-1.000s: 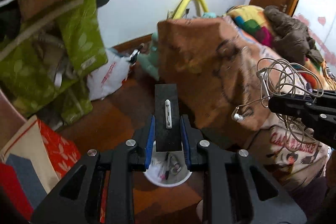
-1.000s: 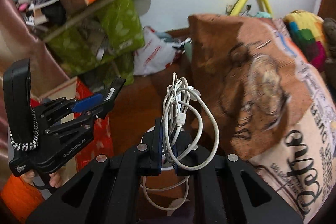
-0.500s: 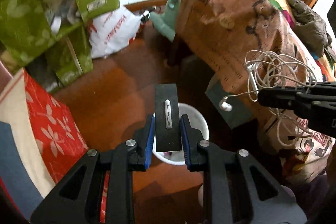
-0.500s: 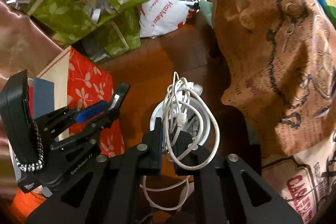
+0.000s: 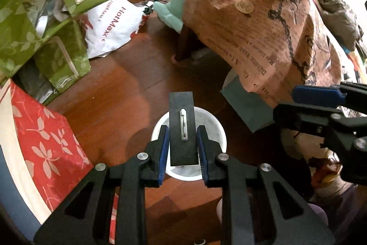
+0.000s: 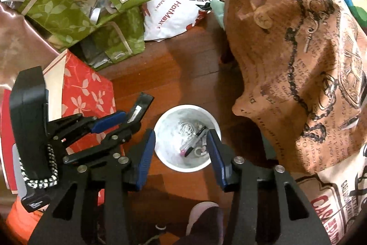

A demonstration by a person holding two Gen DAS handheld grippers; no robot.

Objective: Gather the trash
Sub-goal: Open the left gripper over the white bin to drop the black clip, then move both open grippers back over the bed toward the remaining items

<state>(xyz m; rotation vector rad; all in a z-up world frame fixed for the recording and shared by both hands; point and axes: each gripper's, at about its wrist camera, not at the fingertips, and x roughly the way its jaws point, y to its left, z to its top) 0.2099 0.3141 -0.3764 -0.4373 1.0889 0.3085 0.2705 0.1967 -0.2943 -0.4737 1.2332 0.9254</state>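
A white round bin [image 6: 183, 167] stands on the wooden floor, with pens and small scraps inside. A coiled white cable [image 6: 186, 128] lies in it. My right gripper [image 6: 181, 133] hangs just above the bin; its jaws are opening and nothing is between the blue pads. In the left wrist view my left gripper [image 5: 182, 141] is shut on a flat black card [image 5: 181, 107] that bears a white clip, held over the bin [image 5: 221, 137]. From that view the right gripper [image 5: 285, 102] reaches in from the right. The left gripper [image 6: 129, 119] and its card [image 6: 141, 105] sit left of the bin.
A brown printed cloth [image 6: 298, 49] drapes over furniture on the right. Green leaf-print bags [image 6: 91, 4], a white plastic bag [image 6: 172, 13] and a red flowered bag [image 6: 87, 88] crowd the left. A grey-green box [image 5: 247, 107] sits under the cloth. A person's shoe [image 6: 204, 215] is below the bin.
Both grippers came down over the white bin. The right jaws opened and the cable bundle they held dropped into the bin. The left gripper kept its grip on the black card.
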